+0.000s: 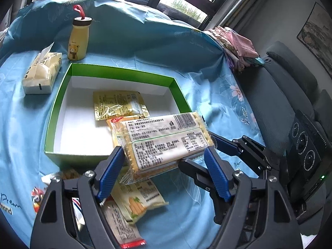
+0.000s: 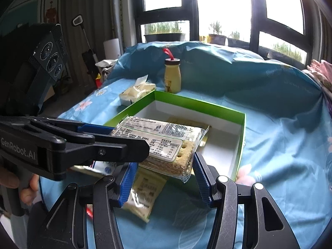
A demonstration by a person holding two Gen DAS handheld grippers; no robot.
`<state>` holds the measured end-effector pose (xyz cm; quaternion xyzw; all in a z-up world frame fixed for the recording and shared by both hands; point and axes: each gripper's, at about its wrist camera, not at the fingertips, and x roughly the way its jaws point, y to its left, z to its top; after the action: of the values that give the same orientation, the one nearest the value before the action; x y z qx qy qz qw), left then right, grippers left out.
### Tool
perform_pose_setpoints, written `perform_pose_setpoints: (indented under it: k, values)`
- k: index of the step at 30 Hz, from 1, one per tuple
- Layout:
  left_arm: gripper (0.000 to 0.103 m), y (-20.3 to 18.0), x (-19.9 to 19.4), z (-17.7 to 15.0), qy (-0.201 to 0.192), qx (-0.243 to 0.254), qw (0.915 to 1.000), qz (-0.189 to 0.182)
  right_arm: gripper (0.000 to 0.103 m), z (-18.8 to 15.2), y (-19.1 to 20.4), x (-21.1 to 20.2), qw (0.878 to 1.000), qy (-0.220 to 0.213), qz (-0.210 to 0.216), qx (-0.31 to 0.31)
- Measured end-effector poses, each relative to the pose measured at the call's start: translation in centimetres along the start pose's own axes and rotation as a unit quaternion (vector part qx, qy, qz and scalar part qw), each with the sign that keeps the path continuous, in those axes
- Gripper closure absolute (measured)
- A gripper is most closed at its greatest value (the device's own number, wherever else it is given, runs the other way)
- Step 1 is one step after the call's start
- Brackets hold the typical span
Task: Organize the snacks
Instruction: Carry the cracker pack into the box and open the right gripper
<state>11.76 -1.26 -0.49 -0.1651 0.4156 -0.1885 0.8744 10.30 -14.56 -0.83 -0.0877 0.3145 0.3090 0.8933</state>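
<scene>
The cracker pack is carried by both tools at once, most likely because it is long and floppy in its clear wrapper and a single grip at one end would let it sag. In the left wrist view the pack fills the lower centre of the frame, label side up, with the left gripper clamped across its near long edge: one blue finger presses at the lower left corner of the pack, the other at its lower right. The right gripper enters from the right of that frame and is closed on the pack's right end. In the right wrist view the same pack sits at centre frame between the right gripper fingers, which press on its near short end, while the left gripper comes in from the left edge and holds the side. The pack hangs clear of the desk, above the near rim of the green box, which is open and holds a gold packet on its white floor. The box evidently serves as the collecting container. More snack packets lie loose on the blue cloth at lower left, outside the box and awaiting transfer.
</scene>
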Motion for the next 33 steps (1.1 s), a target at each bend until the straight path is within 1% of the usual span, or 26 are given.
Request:
perform_pose_setpoints:
  k: [13, 21, 26, 30, 32, 33]
  values:
    - [0.025, 2.5, 3.2, 2.5, 0.015, -0.019, 0.9997, 0.006, 0.047, 1.3, -1.6, 3.9, 1.000, 0.014, 0.004, 0.008]
    - [0.025, 4.2, 5.1, 2.8, 0.034, -0.044, 0.9984, 0.010, 0.047, 1.2, -2.6, 6.8, 0.999, 0.039, 0.013, 0.025]
    - [0.024, 4.9, 5.8, 3.1, 0.041, -0.058, 0.9974, 0.008, 0.047, 1.0, -2.9, 7.9, 0.998, 0.052, 0.006, 0.028]
    - [0.019, 5.1, 5.7, 3.2, 0.039, -0.057, 0.9974, 0.019, 0.047, 1.1, -3.4, 8.2, 0.998, 0.053, -0.005, 0.036]
    - [0.011, 5.3, 5.4, 3.2, 0.037, -0.057, 0.9973, 0.029, 0.047, 1.1, -3.6, 8.1, 0.998, 0.051, -0.010, 0.042]
    - [0.003, 5.4, 5.3, 3.2, 0.035, -0.058, 0.9971, 0.034, 0.047, 1.2, -3.7, 8.0, 0.998, 0.050, -0.011, 0.044]
